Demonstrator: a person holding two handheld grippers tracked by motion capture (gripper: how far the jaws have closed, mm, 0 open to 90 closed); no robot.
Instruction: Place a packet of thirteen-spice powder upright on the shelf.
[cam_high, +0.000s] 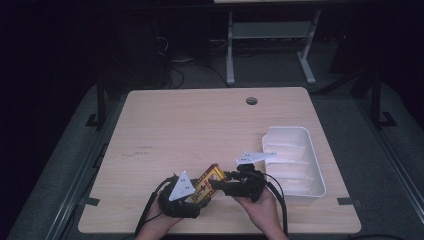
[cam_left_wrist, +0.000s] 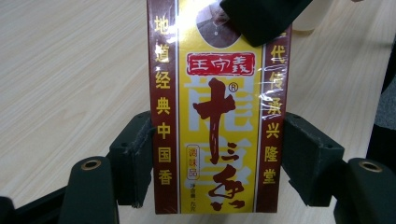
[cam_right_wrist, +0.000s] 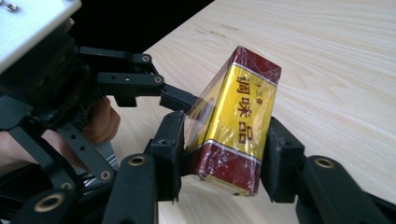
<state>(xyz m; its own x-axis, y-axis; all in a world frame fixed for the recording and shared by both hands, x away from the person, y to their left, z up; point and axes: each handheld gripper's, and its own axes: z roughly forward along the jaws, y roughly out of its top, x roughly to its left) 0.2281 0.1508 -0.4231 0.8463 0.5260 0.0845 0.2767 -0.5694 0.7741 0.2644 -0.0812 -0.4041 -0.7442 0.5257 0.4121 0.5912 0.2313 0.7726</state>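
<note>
A yellow and maroon box (cam_high: 207, 182) with Chinese print is held above the table's front edge, between both hands. My left gripper (cam_high: 196, 194) comes from the lower left and is shut on the box's (cam_left_wrist: 215, 116) long sides, its pads (cam_left_wrist: 133, 158) pressed against the maroon edges. My right gripper (cam_high: 218, 183) comes from the right and is shut on one end of the box (cam_right_wrist: 238, 116), a pad (cam_right_wrist: 170, 154) on either side. The left gripper's linkage (cam_right_wrist: 121, 84) shows beyond it. A black jaw tip of the right gripper (cam_left_wrist: 261, 18) covers the box's far end.
A white divided tray (cam_high: 295, 160) sits at the table's right side, close to my right hand. A round cable hole (cam_high: 251, 101) lies near the far edge. The light wooden tabletop (cam_high: 190, 125) stretches ahead; a metal desk frame (cam_high: 270, 45) stands beyond.
</note>
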